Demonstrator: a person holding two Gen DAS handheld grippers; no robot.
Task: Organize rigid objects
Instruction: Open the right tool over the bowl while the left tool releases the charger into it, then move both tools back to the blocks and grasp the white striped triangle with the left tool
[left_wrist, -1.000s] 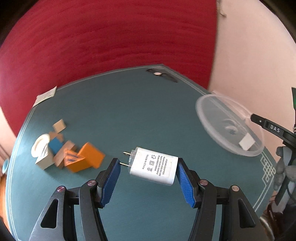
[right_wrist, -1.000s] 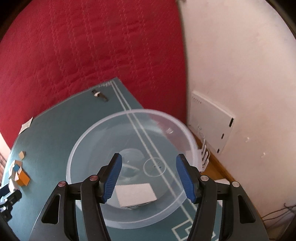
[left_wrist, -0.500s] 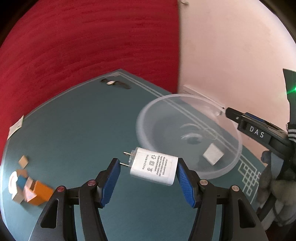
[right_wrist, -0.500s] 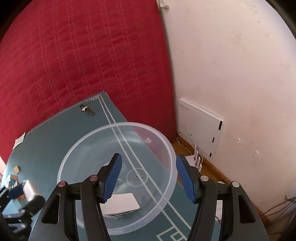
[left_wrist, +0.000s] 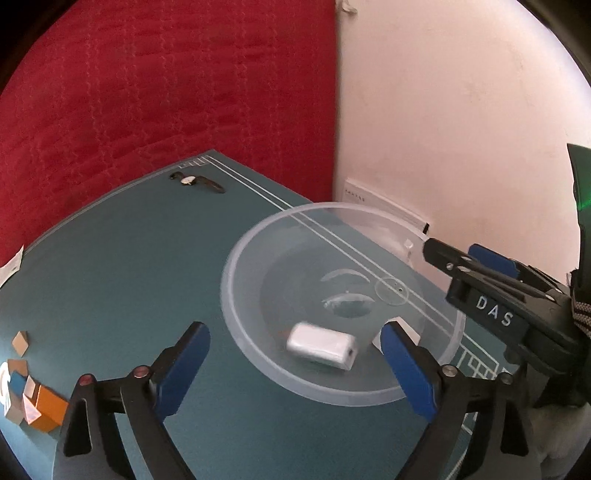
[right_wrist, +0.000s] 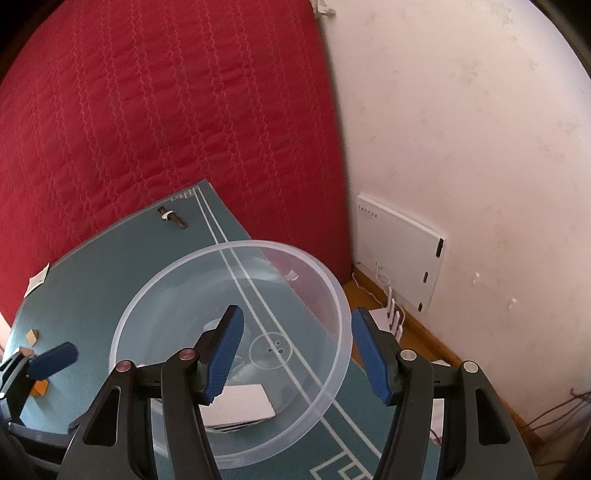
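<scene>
The left gripper (left_wrist: 295, 354) stands with its blue-padded jaws spread wide, having just been opening — nothing is pressed between them now. The white rectangular power adapter (left_wrist: 320, 345), blurred, sits free inside the clear round plastic bowl (left_wrist: 236, 325), just ahead of and between the left gripper's fingertips, touching neither pad. A flat white rectangular card (right_wrist: 240, 408) lies on the bowl's floor beside it, partly behind the right-hand blue pad in the left wrist view.

The right gripper (right_wrist: 297, 354) straddles the bowl's near rim, one blue pad inside the wall and one outside; its jaws are partly spread, and whether the pads press the rim I cannot tell.

The bowl rests on a teal mat with pale border lines (left_wrist: 129, 258). Well off to the left gripper's left lies a cluster of small blocks — orange, blue, tan and white (left_wrist: 29, 398). Far ahead of both grippers, near the mat's corner, lies a small dark object with a white part (left_wrist: 195, 181).
</scene>
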